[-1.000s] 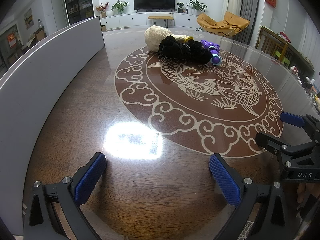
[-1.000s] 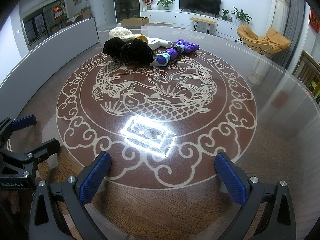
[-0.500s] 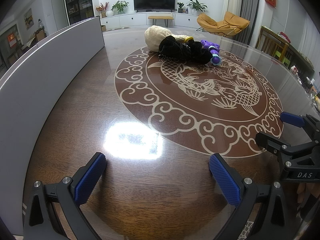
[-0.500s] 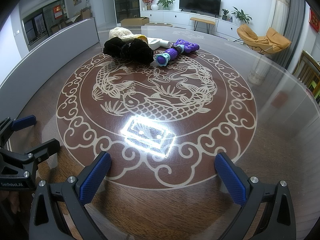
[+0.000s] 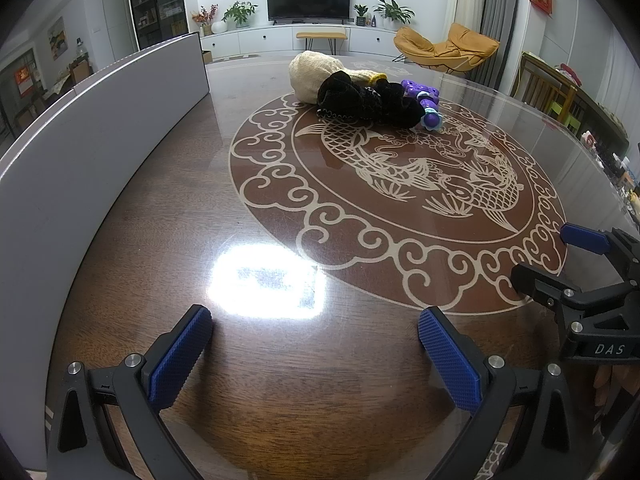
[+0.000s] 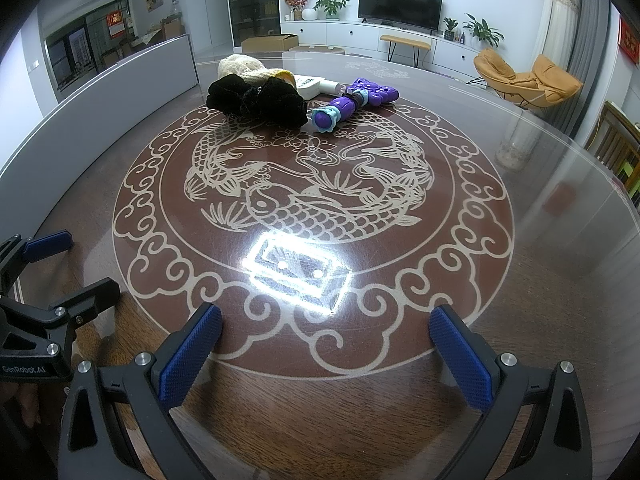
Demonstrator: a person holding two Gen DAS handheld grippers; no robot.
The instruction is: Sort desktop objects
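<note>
A pile lies at the far side of the round table: a cream knitted item [image 5: 310,74] [image 6: 240,67], a black fuzzy cloth [image 5: 368,100] [image 6: 260,98], a purple toy [image 5: 426,100] [image 6: 352,102] and a white object [image 6: 314,84] behind it. My left gripper [image 5: 316,344] is open and empty, low over the near table edge; it also shows in the right wrist view [image 6: 76,260]. My right gripper [image 6: 326,340] is open and empty beside it; it also shows in the left wrist view [image 5: 556,256]. Both are far from the pile.
A grey panel [image 5: 100,128] [image 6: 100,100] runs along the table's left edge. The glass-topped table [image 5: 400,184] carries a fish pattern and a bright lamp glare. Wooden chairs [image 5: 556,92] stand at the right, an orange armchair [image 6: 528,76] beyond.
</note>
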